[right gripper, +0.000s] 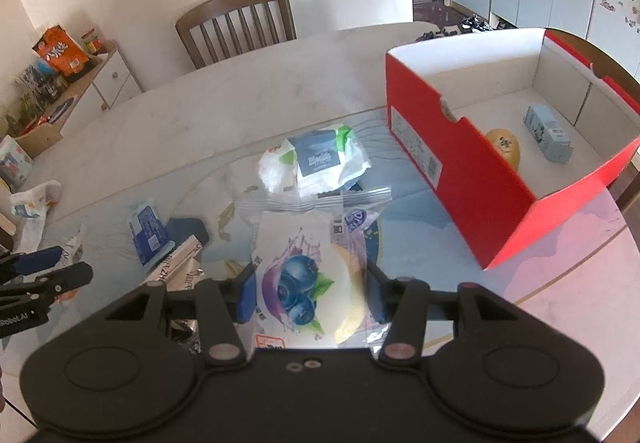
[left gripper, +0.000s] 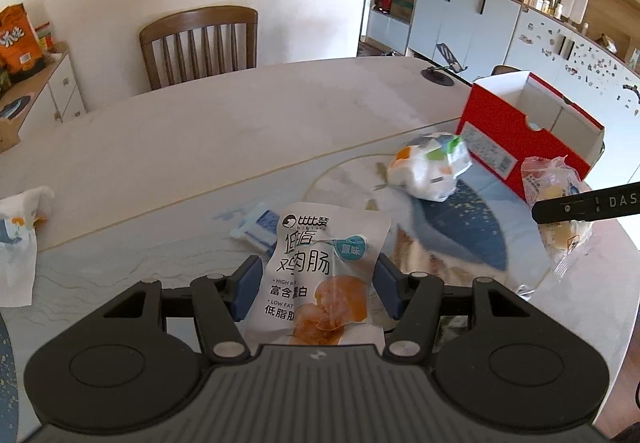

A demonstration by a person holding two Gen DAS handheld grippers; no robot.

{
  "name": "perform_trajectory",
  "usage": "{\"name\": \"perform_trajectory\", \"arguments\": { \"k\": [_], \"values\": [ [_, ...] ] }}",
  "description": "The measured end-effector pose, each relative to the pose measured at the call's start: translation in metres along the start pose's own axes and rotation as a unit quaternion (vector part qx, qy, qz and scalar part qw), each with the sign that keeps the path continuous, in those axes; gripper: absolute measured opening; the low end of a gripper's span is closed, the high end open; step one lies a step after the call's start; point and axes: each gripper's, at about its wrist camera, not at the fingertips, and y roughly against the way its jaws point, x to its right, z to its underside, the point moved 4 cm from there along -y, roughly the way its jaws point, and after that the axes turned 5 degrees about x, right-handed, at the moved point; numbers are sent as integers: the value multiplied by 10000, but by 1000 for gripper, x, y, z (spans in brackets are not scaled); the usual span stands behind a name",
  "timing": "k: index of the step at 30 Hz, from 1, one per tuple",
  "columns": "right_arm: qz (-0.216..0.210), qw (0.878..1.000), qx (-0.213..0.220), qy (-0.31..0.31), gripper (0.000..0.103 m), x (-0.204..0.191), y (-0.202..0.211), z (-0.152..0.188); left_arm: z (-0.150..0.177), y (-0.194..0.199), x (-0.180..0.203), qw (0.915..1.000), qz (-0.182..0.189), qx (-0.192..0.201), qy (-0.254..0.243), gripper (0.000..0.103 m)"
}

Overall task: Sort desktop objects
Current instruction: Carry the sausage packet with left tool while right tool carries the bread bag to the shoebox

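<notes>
Right, quick notes:
Open room: far half of the pale table is bare up to the wooden chair; table's curved edge runs close behind the red box on the right.
Clutter: wrapped packet w/ dark label sits between both claws and the box; small blue sachet lies left of centre; crumpled tissue near the left edge.
Left claw: closed on a white sausage pouch, blue pads pressing both sides.
Sausage pouch axis: long axis runs away from the camera, top seal pointing toward the chair, clear of the table.
Right claw: gripping a blueberry snack bag, pads on both sides.
Snack bag axis: lengthwise along the fingers, crimped seal at the far end.
Box: open top, white inside, holds a yellow round item, maybe a fruit, hard to tell, and a light-blue carton, apart from each other.
Surface: blue patterned mat under clear cover.
Room: white wall, cabinets and shelves to the right.
</notes>
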Motion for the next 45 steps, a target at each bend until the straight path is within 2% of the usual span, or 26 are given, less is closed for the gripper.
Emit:
{"name": "perform_trajectory", "arguments": {
  "k": [21,45],
  "values": [
    [-266,9992,300,-60,51,46,55,-27,-49,15,92,9987,380,206,-270,59],
    [-282,9984,468,-128,51,127,66,-65,-96,-23,197,9958,629,335,-577,59]
  ]
}}
